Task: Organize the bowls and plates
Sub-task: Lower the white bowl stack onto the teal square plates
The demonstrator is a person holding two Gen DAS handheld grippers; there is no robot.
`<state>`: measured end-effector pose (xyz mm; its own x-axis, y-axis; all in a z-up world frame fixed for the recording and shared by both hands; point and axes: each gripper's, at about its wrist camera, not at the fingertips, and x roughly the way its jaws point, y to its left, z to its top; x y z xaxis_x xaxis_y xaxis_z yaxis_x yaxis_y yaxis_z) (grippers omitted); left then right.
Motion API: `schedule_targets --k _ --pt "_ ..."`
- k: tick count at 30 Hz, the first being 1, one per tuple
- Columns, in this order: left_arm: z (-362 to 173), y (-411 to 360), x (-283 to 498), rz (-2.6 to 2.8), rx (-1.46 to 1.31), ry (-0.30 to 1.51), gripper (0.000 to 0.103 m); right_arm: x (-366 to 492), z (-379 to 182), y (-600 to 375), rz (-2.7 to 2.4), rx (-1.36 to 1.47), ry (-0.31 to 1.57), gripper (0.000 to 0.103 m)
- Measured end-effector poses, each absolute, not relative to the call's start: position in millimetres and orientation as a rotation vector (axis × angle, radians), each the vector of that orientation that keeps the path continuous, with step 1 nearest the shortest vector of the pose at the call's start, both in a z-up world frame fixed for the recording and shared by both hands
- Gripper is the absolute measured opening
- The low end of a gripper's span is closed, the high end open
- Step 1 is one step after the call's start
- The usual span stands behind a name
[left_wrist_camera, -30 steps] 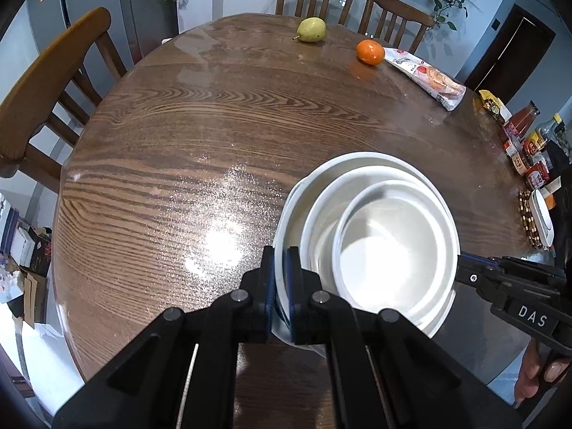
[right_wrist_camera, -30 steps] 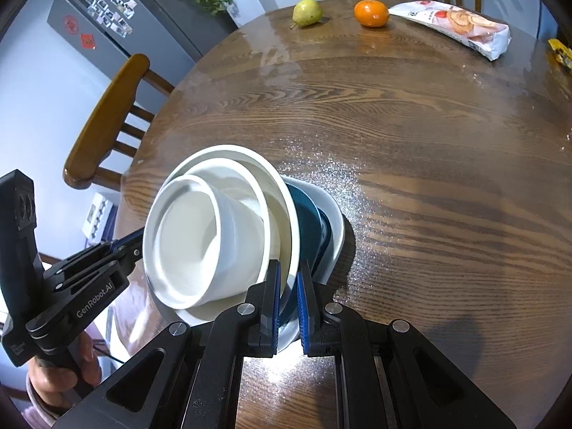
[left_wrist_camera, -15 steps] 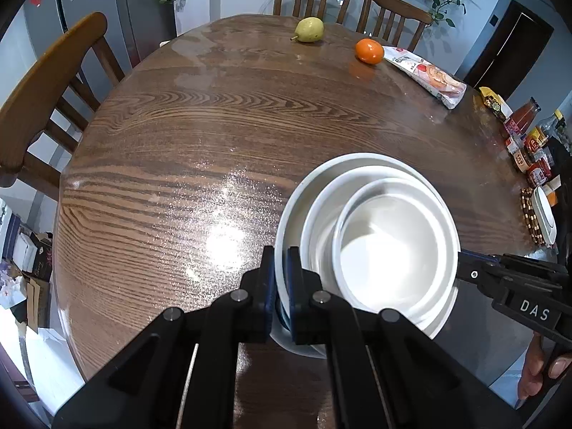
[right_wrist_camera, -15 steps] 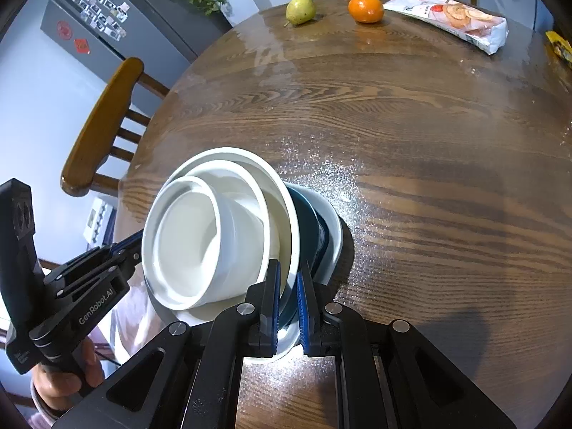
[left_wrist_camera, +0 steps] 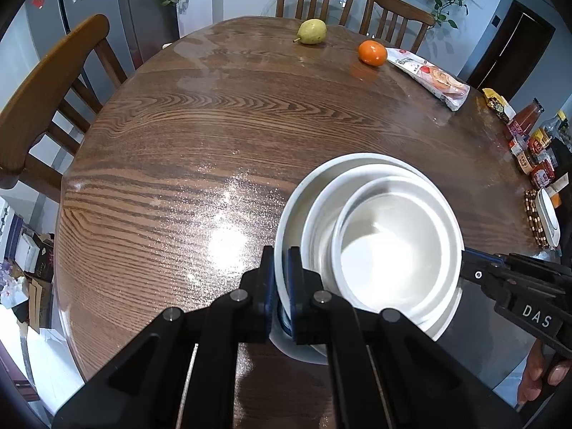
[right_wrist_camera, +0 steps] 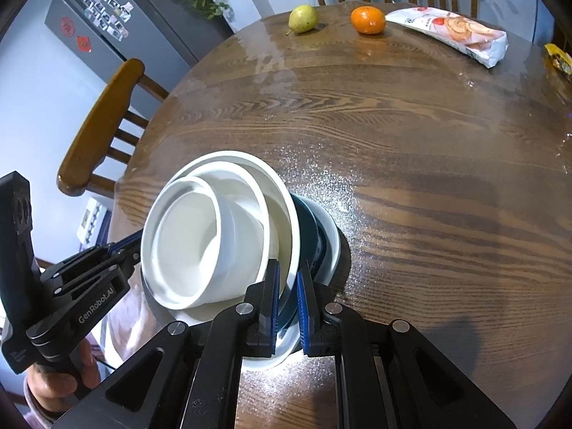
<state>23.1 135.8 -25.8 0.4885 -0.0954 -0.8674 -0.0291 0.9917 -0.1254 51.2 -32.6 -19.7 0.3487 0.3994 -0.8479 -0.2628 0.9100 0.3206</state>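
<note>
A nested stack of dishes sits at the near edge of the round wooden table (left_wrist_camera: 200,136): a small white bowl (left_wrist_camera: 393,246) inside larger white bowls, with a dark blue bowl (right_wrist_camera: 309,236) and a white plate (right_wrist_camera: 330,236) beneath. My left gripper (left_wrist_camera: 281,279) is shut on the stack's left rim. My right gripper (right_wrist_camera: 287,300) is shut on the opposite rim, and it shows in the left wrist view (left_wrist_camera: 507,282). The left gripper shows in the right wrist view (right_wrist_camera: 89,282).
A pear (left_wrist_camera: 312,31), an orange (left_wrist_camera: 372,53) and a snack packet (left_wrist_camera: 429,77) lie at the far side. Sauce bottles and jars (left_wrist_camera: 532,143) crowd the right edge. Wooden chairs (left_wrist_camera: 46,82) stand around the table.
Both grippers and the stack have stayed almost still; the views shift only slightly.
</note>
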Motion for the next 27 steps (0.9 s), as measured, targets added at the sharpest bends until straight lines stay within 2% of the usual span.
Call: schedule_targets --k 27 --pt "-25.8 137.6 22.4 -0.03 -0.136 1.048 0.003 46.8 -15.6 -30.8 0.41 0.116 1.098 0.013"
